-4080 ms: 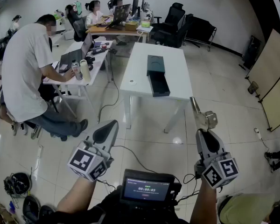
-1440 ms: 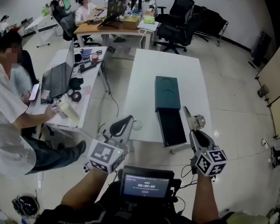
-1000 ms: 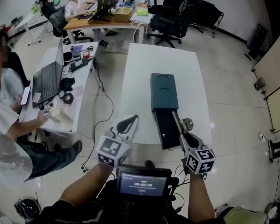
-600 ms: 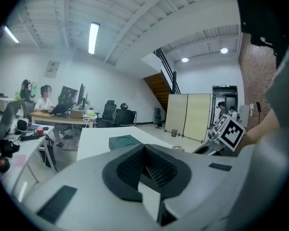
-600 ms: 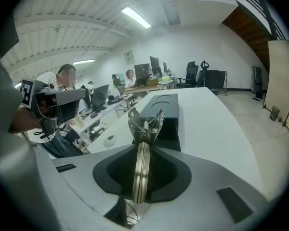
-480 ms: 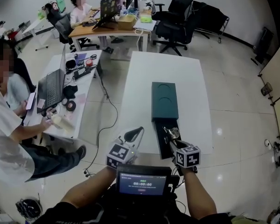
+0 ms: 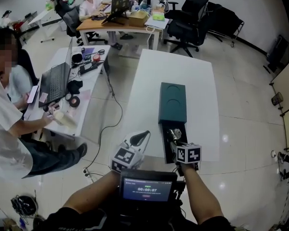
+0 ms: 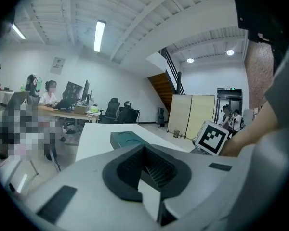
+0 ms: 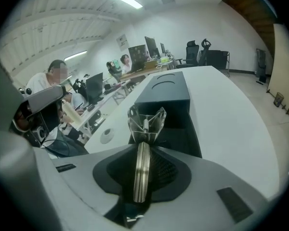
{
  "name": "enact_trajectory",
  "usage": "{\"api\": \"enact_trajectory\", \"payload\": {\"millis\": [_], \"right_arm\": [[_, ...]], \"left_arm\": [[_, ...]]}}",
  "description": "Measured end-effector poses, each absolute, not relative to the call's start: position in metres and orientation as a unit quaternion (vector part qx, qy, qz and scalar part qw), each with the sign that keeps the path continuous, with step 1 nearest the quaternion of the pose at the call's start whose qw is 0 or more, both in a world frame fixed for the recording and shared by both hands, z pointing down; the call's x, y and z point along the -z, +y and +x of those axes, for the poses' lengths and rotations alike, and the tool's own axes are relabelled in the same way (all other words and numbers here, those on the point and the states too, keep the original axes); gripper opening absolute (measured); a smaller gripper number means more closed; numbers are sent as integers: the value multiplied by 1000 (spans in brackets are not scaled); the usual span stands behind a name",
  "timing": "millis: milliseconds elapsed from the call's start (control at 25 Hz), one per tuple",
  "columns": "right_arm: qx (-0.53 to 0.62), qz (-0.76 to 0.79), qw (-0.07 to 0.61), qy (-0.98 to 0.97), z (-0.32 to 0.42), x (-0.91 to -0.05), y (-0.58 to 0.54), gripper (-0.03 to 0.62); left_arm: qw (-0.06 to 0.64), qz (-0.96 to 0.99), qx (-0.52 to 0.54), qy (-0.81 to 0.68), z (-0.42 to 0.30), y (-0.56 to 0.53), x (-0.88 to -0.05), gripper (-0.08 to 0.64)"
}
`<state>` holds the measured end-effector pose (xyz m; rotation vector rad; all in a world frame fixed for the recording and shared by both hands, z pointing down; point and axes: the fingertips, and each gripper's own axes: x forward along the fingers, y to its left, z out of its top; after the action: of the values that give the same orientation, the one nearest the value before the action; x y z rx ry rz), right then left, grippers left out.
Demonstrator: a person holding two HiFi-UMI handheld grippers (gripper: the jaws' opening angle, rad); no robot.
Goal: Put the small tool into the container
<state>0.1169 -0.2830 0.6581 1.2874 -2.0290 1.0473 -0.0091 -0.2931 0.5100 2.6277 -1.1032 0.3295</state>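
Note:
A dark green container [image 7: 172, 102] lies lengthwise on the white table [image 7: 192, 81], its black drawer [image 7: 169, 141] pulled out toward me. My right gripper [image 7: 174, 137] hovers over the drawer's near end, shut on a small metal tool [image 9: 145, 121] with a Y-shaped head that sticks out ahead of the jaws. In the right gripper view the container [image 9: 164, 94] and the open drawer [image 9: 178, 136] lie just beyond the tool. My left gripper [image 7: 138, 139] is shut and empty, at the table's near left edge. The left gripper view shows the container [image 8: 127, 139] ahead.
A small round white object [image 9: 106, 135] sits on the table left of the drawer. To the left are desks with a laptop [image 7: 55, 83] and seated people [image 7: 9, 109]. A cable [image 7: 113, 124] trails on the floor. Black office chairs [image 7: 192, 18] stand beyond the table.
The table has come much closer as the view moved toward it. My right gripper has carried the tool leftward and forward until it hangs over the open drawer. The left gripper stayed shut.

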Motion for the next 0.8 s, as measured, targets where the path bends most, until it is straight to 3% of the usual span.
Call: {"api": "enact_trajectory", "payload": {"millis": [800], "right_arm": [[-483,426,241,-726,90,-689,-299,92]], "left_arm": [[139,889,-108,-423,-39,-290,-507,23]]}}
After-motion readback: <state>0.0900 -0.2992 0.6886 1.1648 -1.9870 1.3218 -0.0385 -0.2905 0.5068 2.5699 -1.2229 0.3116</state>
